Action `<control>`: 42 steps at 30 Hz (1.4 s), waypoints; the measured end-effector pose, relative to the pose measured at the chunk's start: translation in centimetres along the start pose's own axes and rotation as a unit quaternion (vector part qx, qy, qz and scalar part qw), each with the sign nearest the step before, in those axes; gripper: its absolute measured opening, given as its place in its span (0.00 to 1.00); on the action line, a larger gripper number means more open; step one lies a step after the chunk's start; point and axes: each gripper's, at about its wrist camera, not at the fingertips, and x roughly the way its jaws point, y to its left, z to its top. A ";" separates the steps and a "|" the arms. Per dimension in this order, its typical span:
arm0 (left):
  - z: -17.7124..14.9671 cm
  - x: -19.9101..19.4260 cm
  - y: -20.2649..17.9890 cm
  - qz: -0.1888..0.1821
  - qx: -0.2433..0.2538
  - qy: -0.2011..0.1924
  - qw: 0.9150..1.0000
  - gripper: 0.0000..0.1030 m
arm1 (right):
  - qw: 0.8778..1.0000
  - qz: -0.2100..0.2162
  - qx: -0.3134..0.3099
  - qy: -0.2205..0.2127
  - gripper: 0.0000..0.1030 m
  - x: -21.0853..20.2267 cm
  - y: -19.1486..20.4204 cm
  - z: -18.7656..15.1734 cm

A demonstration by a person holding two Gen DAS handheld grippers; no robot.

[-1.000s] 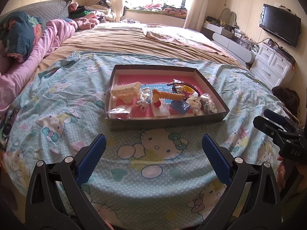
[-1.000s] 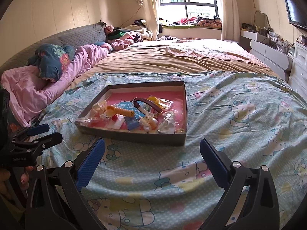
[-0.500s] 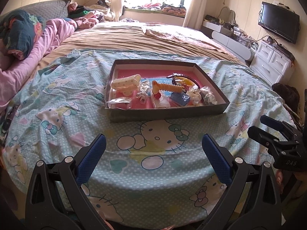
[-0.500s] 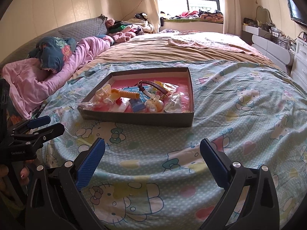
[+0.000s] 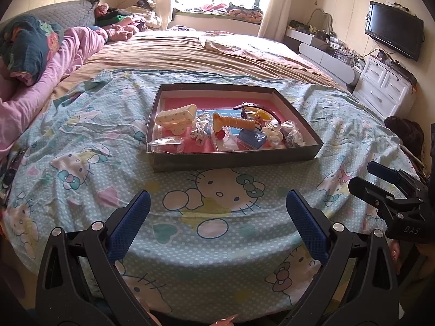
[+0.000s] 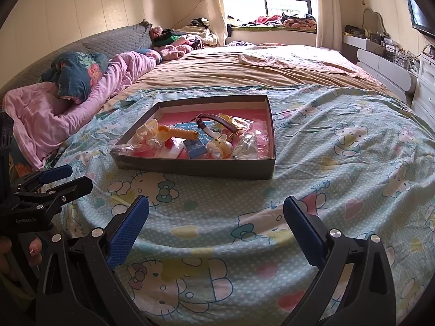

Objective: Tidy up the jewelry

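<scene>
A shallow grey box (image 5: 233, 159) with a pink floor lies on the Hello Kitty bedspread (image 5: 217, 217); it also shows in the right wrist view (image 6: 195, 169). It holds mixed jewelry and hair items: a cream hair claw (image 5: 175, 116), an orange ribbed piece (image 5: 233, 122), a brown-strap watch (image 6: 217, 122), a blue box (image 5: 251, 138), small clear bags. My left gripper (image 5: 217, 220) is open and empty, well short of the box. My right gripper (image 6: 216, 222) is open and empty, also in front of the box.
Pink and dark floral bedding (image 5: 32, 62) is piled at the left. A white dresser (image 5: 386, 87) and a wall TV (image 5: 394, 30) stand at the right. The bed's near edge curves just below both grippers. The right gripper shows at the left view's right side (image 5: 391, 190).
Both grippers have pulled back and lifted a little, so the box looks farther off and more of the bedspread's near edge shows. Both stay open.
</scene>
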 end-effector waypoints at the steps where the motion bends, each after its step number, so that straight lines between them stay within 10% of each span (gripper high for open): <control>1: 0.0 -0.1 0.0 0.001 0.000 0.000 1.000 0.91 | 1.000 0.000 0.000 0.000 0.96 0.0 -0.1 0.0; 42: 0.4 -0.5 0.0 0.002 0.003 -0.007 1.000 0.91 | 1.000 -0.003 -0.005 0.000 0.96 0.0 -0.1 -0.2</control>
